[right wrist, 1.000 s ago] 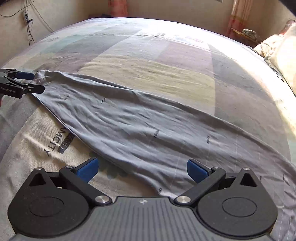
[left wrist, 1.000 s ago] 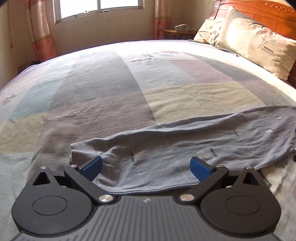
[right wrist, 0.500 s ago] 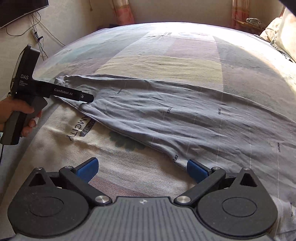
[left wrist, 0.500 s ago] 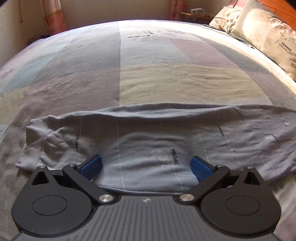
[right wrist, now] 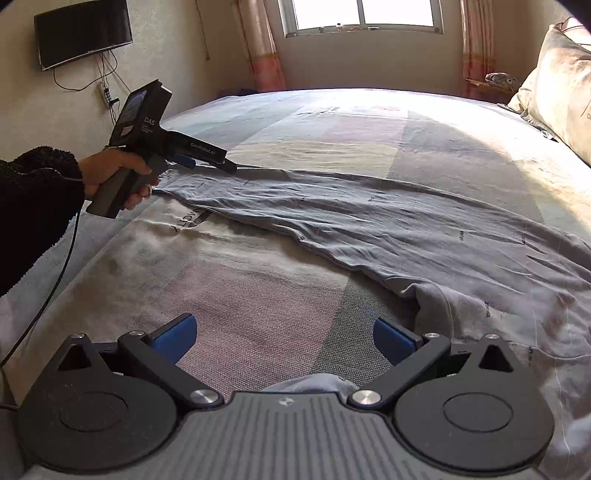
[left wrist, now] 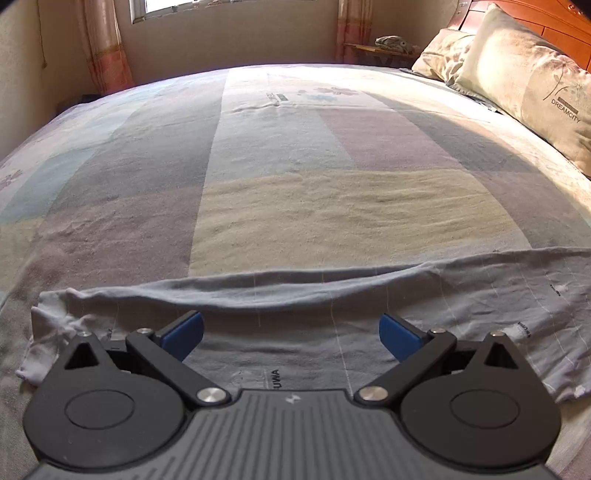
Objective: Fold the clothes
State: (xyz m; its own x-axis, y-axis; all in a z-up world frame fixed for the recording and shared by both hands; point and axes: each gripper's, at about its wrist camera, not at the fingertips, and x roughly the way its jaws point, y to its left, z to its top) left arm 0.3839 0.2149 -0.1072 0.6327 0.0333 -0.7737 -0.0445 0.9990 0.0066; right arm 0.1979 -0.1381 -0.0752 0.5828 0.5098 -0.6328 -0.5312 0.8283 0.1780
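Note:
A grey garment (left wrist: 332, 306) with thin pale stripes lies stretched in a long band across the near part of the bed (left wrist: 295, 166). In the right wrist view the garment (right wrist: 424, 229) runs from upper left to lower right. My left gripper (left wrist: 291, 328) is open and empty, low over the garment's left end. It also shows in the right wrist view (right wrist: 207, 158), held in a hand above that end. My right gripper (right wrist: 282, 336) is open and empty over bare bedspread, just left of the garment's near edge.
The bedspread (right wrist: 258, 288) has large coloured patches. Pillows (left wrist: 532, 85) lean on a wooden headboard at the right. A nightstand (left wrist: 380, 51), curtains and a window stand beyond the bed. A wall television (right wrist: 83, 33) hangs at the left.
Both grippers have drawn back and tilted up. The left one now sits over the garment's left end. The right one has shifted left off the garment onto bare bedspread. Both stayed open.

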